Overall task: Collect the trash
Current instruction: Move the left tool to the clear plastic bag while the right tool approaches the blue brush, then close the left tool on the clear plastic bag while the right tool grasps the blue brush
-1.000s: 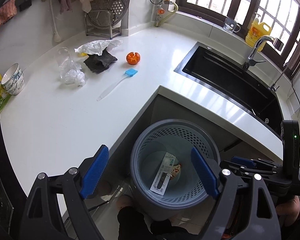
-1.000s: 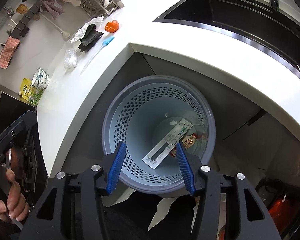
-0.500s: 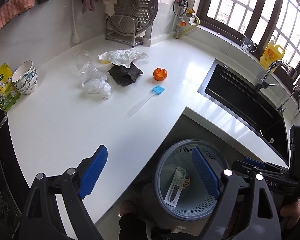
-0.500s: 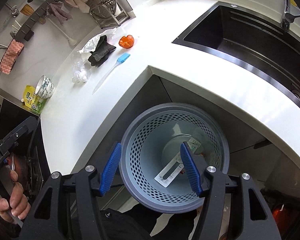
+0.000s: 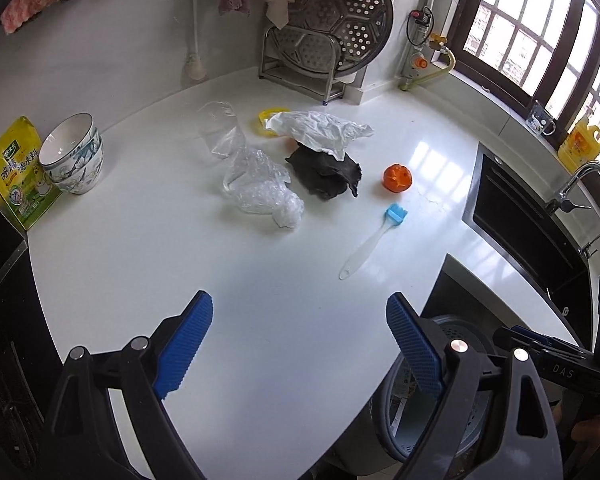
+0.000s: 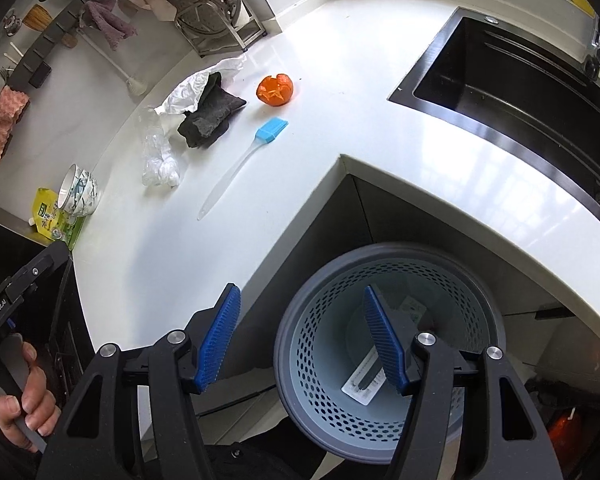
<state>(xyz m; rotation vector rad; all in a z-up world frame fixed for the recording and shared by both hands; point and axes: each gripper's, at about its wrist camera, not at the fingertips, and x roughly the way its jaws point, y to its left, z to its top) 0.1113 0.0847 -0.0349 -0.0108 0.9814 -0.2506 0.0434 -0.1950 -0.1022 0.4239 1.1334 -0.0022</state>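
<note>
On the white counter lie a clear crumpled plastic bag, a clear plastic cup, a white crumpled wrapper, a dark rag and an orange peel. The same litter shows in the right wrist view: bag, wrapper, rag, peel. A grey perforated bin stands on the floor in the counter's notch, with a flat package inside. My left gripper is open and empty above the counter's near part. My right gripper is open and empty by the bin's rim.
A blue silicone brush lies right of the litter. Stacked bowls and a yellow-green pouch stand at the left. A steamer rack stands at the back wall. A black sink lies at the right.
Both grippers have risen and swung from over the bin toward the counter. The litter now sits closer and more central in both views. Both stay open and empty.
</note>
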